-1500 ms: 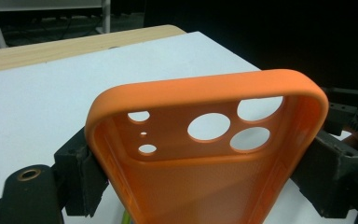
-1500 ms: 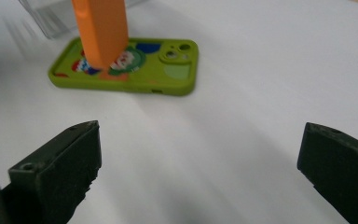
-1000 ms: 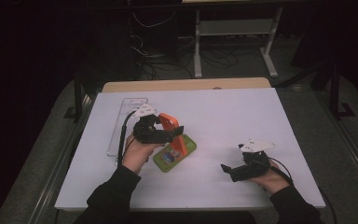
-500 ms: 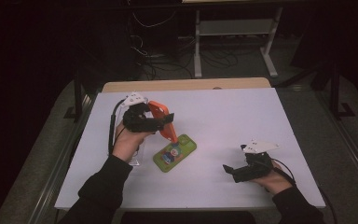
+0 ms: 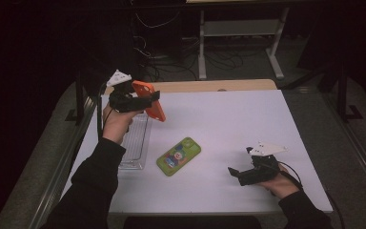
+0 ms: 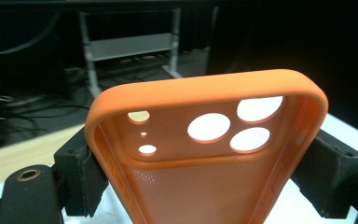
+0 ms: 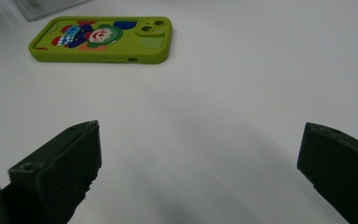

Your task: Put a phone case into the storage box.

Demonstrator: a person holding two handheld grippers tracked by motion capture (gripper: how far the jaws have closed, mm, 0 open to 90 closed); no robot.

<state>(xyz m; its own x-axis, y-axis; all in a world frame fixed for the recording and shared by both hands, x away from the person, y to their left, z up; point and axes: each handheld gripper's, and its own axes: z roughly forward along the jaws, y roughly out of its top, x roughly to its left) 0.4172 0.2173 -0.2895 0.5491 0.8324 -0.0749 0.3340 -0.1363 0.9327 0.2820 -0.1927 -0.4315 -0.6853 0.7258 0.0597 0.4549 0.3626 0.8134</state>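
The left tool (image 5: pixel 148 101) grips an orange silicone phone case (image 5: pixel 149 100) by its edges, above the white table's (image 5: pixel 248 119) far left — the right tool (image 5: pixel 235 173) rests wide, empty.

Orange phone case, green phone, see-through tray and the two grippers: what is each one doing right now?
Orange rubbery phone case: empty, clamped, lifted off the table.
Green cartoon-printed phone: lying flat, camera side up.
Clear plastic tray: on table, looks empty.
Left hand-held gripper: shut on case.
Right hand-held gripper: open, holding nothing.
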